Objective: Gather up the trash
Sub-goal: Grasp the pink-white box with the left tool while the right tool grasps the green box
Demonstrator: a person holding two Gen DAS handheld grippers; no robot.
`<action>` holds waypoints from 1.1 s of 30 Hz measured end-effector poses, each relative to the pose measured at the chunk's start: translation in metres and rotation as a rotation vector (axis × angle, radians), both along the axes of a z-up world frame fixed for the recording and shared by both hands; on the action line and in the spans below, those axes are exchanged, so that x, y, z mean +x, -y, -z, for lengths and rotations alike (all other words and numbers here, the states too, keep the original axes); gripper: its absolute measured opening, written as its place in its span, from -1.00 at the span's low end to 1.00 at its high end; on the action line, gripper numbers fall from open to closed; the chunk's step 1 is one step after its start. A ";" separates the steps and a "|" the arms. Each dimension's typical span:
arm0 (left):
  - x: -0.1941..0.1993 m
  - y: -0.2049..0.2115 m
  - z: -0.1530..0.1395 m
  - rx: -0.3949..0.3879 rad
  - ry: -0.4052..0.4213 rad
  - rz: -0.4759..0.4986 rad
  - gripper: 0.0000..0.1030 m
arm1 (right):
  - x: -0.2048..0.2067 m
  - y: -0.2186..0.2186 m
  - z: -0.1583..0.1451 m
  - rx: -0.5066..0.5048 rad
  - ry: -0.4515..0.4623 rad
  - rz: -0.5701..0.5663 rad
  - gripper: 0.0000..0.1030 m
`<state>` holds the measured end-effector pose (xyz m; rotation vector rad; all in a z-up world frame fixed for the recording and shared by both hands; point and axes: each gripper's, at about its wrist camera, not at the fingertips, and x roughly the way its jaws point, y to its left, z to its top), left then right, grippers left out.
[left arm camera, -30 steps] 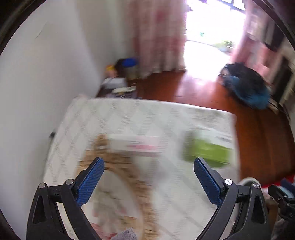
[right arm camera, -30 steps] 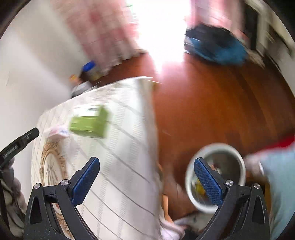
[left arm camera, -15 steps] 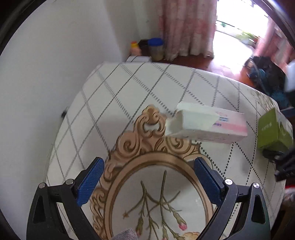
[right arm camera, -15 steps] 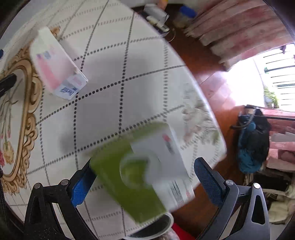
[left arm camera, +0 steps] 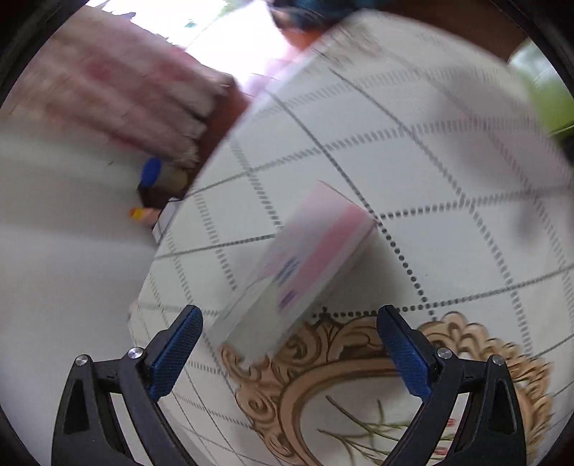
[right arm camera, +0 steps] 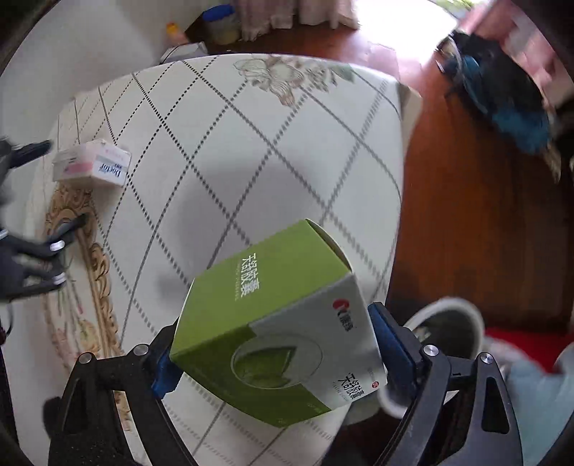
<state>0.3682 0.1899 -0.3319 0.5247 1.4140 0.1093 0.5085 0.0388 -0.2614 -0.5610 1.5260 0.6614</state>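
A green and white box [right arm camera: 276, 322] sits between the fingers of my right gripper [right arm camera: 272, 344], which is shut on it and holds it above the table's right edge. A pink and white box [left arm camera: 297, 272] lies on the patterned tablecloth [left arm camera: 412, 150], just ahead of my left gripper [left arm camera: 288, 347], which is open and empty. The same pink box [right arm camera: 91, 166] shows at the far left of the right wrist view, with the left gripper [right arm camera: 39, 186] beside it. A white trash bin [right arm camera: 448, 333] stands on the floor below the table edge, right of the green box.
The wooden floor [right arm camera: 466, 215] lies to the right of the table. A dark blue bag [right arm camera: 502, 107] lies on it. Jars and bottles [right arm camera: 215, 25] stand by the wall near pink curtains [left arm camera: 125, 96]. A white wall [left arm camera: 53, 269] borders the table's left.
My right gripper has closed on the green box and lifted it toward the table's right edge. My left gripper has swung closer to the pink box, which stays on the table.
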 end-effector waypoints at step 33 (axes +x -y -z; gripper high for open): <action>-0.208 0.063 -0.033 -0.755 0.119 -1.029 -0.29 | -0.191 0.095 0.000 0.015 -0.188 0.157 0.81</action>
